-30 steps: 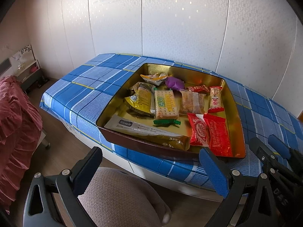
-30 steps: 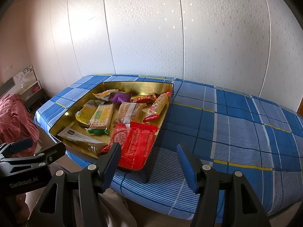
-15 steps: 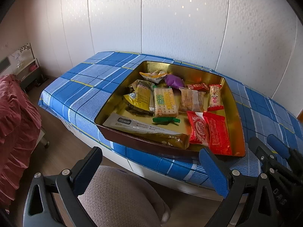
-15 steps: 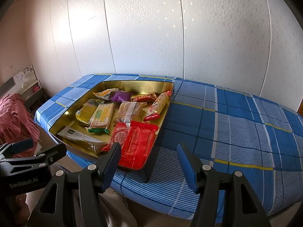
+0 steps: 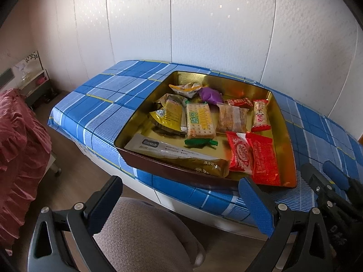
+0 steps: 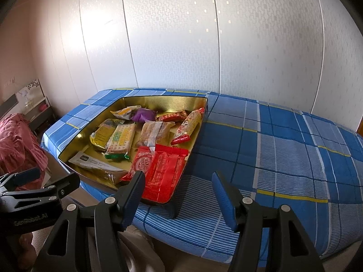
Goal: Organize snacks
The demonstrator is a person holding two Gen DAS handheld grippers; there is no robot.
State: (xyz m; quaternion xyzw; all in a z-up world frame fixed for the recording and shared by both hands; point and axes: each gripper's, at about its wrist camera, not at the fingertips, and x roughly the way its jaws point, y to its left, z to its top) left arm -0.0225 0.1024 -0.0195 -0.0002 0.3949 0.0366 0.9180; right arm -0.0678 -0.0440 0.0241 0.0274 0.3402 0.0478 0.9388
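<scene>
A room with pale panelled walls is seen, and against them a desk (image 5: 95,104) is covered by a blue checked cloth. On the cloth, near its front edge, a wide gold-lined tin tray (image 5: 284,122) is set, and all the snacks are gathered inside it. Along the tray's near wall a long flat sachet (image 5: 172,156) is laid; beside it two red packets (image 5: 254,156) are overlapped at the near right corner. Further in, a cracker pack (image 5: 199,120), a yellow pouch (image 5: 168,115), a clear-wrapped cake (image 5: 231,117) and a slim red-and-white bar (image 5: 261,115) are spread out, with a small purple sweet (image 5: 209,94) towards the back. The left tool (image 5: 181,204) is held spread and empty before the desk edge, and the right tool (image 6: 179,195) is likewise held spread, with nothing between its pads. The packets are judged light, crinkly and slippery, with brittle contents in the cracker pack and cake, so a gentle pinch at a sealed end or across a narrow side is advised rather than pressure on the middle.
</scene>
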